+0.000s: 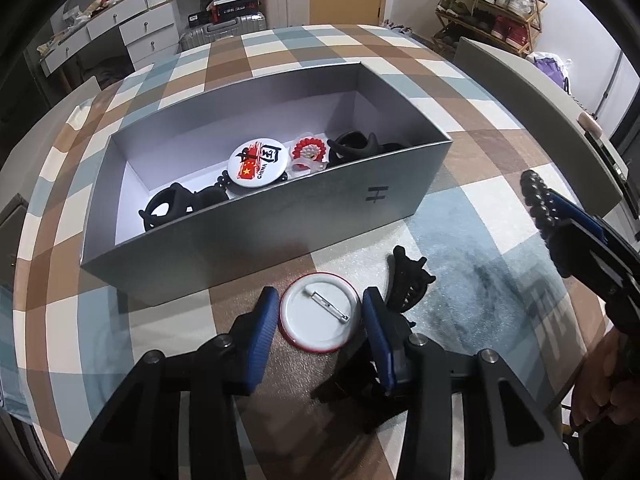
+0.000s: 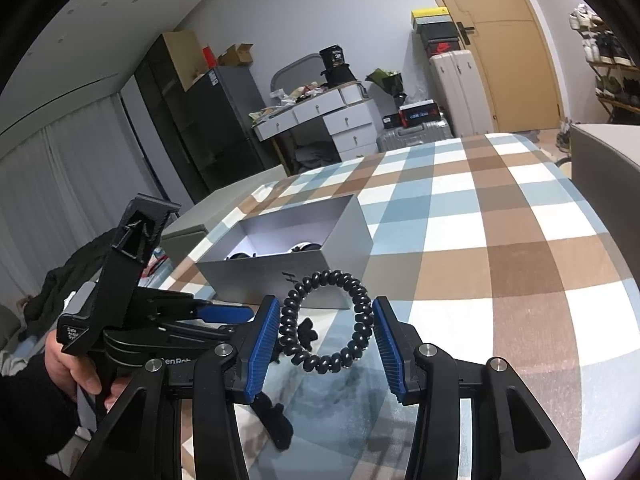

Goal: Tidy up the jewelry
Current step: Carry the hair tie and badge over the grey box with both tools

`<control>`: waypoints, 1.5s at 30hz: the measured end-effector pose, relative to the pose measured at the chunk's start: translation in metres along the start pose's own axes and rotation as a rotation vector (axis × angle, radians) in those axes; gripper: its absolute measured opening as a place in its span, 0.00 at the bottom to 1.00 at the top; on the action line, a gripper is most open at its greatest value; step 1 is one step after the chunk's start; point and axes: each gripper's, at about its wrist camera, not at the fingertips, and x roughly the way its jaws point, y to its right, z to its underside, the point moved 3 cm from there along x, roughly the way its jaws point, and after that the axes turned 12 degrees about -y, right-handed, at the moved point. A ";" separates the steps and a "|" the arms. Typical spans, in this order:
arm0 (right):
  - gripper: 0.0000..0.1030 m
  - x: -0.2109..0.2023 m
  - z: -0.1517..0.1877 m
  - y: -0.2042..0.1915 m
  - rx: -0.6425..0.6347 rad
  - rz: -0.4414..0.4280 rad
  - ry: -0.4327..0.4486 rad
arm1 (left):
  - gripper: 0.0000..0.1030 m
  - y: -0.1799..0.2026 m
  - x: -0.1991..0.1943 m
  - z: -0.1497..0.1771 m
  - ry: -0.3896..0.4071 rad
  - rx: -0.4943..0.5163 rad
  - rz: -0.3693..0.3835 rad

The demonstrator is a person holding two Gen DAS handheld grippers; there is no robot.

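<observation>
Checked cloth covers the table, on which a grey box is set, already holding a badge, clips and beads. Just before it a second badge lies pin side up, bracketed by the left gripper, whose narrowed jaws are seen at its rim (contact cannot be told). A black coil bracelet is clamped in the right gripper.

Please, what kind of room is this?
Probably a bedroom or spare room in a home. A white dressing table with drawers, suitcases near the door, and a full shoe rack surround a table with a checked cloth.
</observation>
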 end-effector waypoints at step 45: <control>0.45 0.086 -0.108 -0.051 -0.043 -0.110 -0.124 | 0.36 -0.078 -0.061 -0.045 0.290 -0.084 0.215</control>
